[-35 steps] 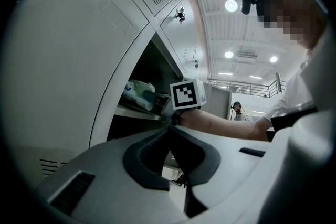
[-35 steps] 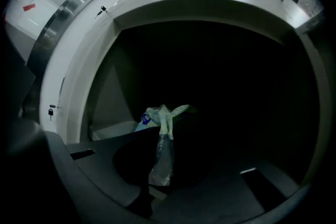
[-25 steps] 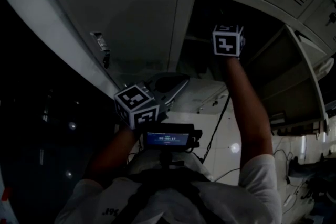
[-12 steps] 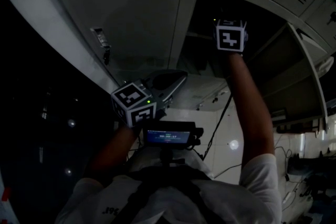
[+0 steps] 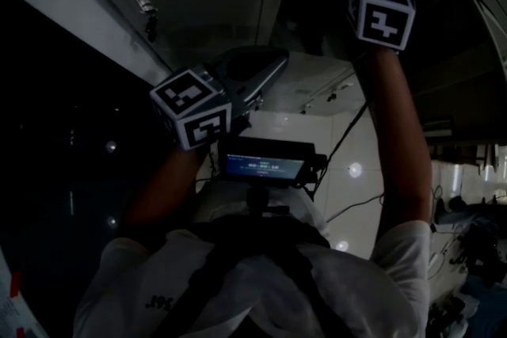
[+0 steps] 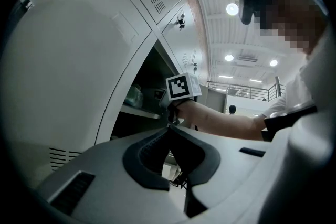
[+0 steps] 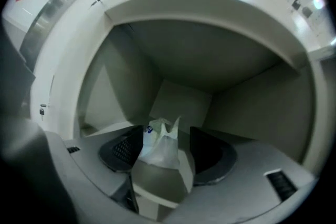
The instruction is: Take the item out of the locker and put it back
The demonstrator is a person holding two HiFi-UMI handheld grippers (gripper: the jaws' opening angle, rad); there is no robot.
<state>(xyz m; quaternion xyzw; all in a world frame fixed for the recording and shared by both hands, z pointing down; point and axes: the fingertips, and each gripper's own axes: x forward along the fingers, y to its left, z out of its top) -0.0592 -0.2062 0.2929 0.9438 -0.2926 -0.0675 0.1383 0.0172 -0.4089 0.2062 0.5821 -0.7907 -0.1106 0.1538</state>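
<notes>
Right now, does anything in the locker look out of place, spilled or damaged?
Nothing stands out. The bag sits upright on the shelf inside the locker, crumpled but with no visible tear or spill, between the opening jaws of the right gripper.

Head view and close right gripper view both face the open locker (image 7: 220, 55).

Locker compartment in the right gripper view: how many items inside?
1. A white plastic bag sits on the floor of the locker compartment, between the right gripper's opening jaws. Anything behind the bag or jaws would be hidden.
</notes>
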